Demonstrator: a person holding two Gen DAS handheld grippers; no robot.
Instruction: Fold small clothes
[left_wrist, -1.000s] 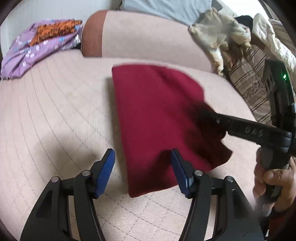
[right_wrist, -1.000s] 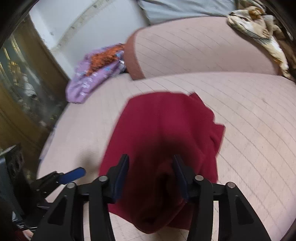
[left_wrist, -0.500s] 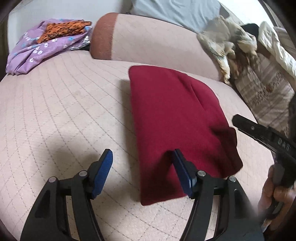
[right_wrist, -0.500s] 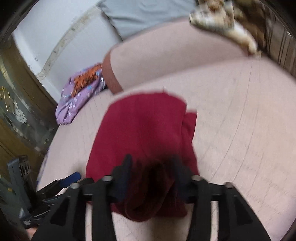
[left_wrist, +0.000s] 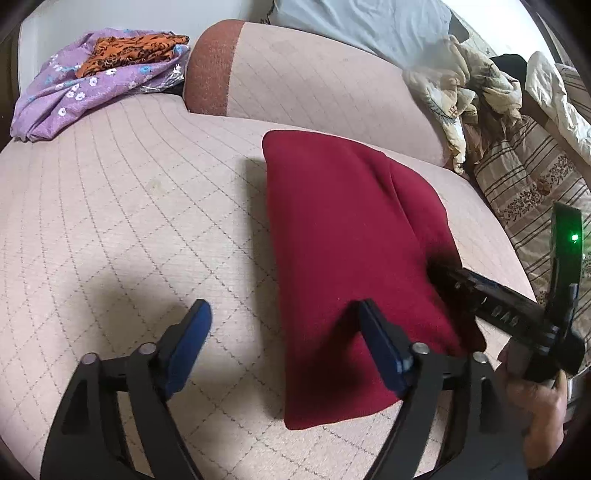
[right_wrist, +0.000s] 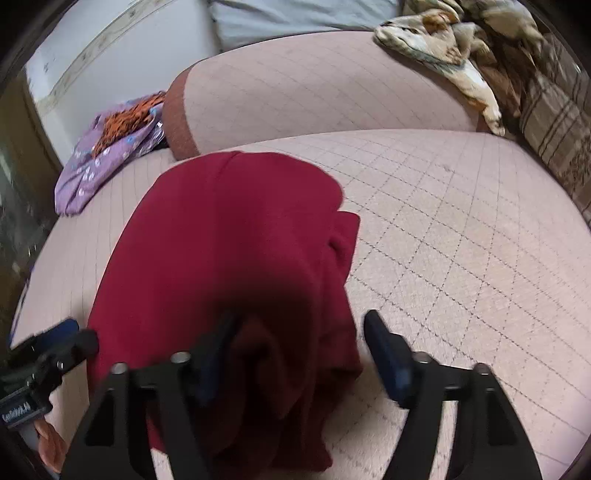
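A dark red garment (left_wrist: 347, 251) lies folded lengthwise on the pink quilted sofa seat (left_wrist: 129, 221); it also shows in the right wrist view (right_wrist: 229, 251). My left gripper (left_wrist: 284, 343) is open and empty, with its right finger over the garment's near left edge. My right gripper (right_wrist: 299, 350) is open, its jaws straddling the bunched near right edge of the garment without closing on it. The right gripper's fingers (left_wrist: 487, 295) reach against the garment's right side in the left wrist view. The left gripper's blue pad (right_wrist: 55, 332) shows at the lower left of the right wrist view.
A purple floral cloth with an orange piece (left_wrist: 92, 74) lies at the far left of the seat. The sofa back cushion (left_wrist: 314, 85) rises behind. A cream patterned cloth (left_wrist: 461, 92) and a striped cushion (left_wrist: 535, 192) sit at the right.
The right gripper laid the garment's right side over, then opened and drew back to its near right edge. The left gripper stayed open and shifted slightly left.
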